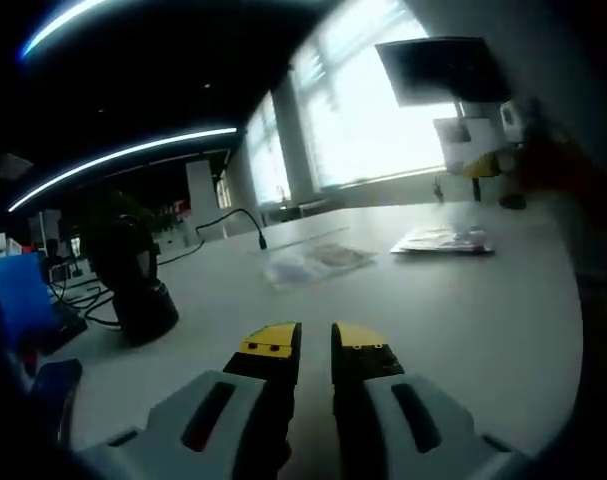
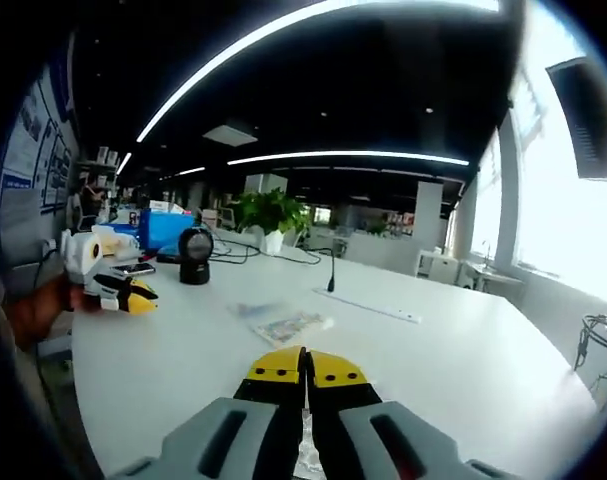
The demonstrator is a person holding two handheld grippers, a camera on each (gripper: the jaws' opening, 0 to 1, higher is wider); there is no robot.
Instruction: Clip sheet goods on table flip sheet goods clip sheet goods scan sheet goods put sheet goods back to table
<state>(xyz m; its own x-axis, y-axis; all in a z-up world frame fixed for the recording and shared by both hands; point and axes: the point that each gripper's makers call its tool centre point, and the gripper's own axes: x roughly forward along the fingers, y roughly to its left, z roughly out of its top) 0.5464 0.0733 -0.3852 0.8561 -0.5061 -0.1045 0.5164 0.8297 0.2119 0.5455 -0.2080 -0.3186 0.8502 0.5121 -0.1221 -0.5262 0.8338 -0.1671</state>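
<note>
Hovering with left tongs (image 1: 315, 345) slightly apart and right tongs (image 2: 306, 368) pressed together, either could skid the thin sheet goods (image 2: 280, 324) across the slick table (image 2: 463, 360).

Smooth matt white table (image 2: 463, 360), glossy clear-plastic sheet goods (image 1: 313, 262), black scanner (image 1: 133, 275).

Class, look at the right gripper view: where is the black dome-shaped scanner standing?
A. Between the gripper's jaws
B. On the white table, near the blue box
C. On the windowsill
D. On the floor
B: the black scanner stands upright on the white table, just right of the blue box.
</note>
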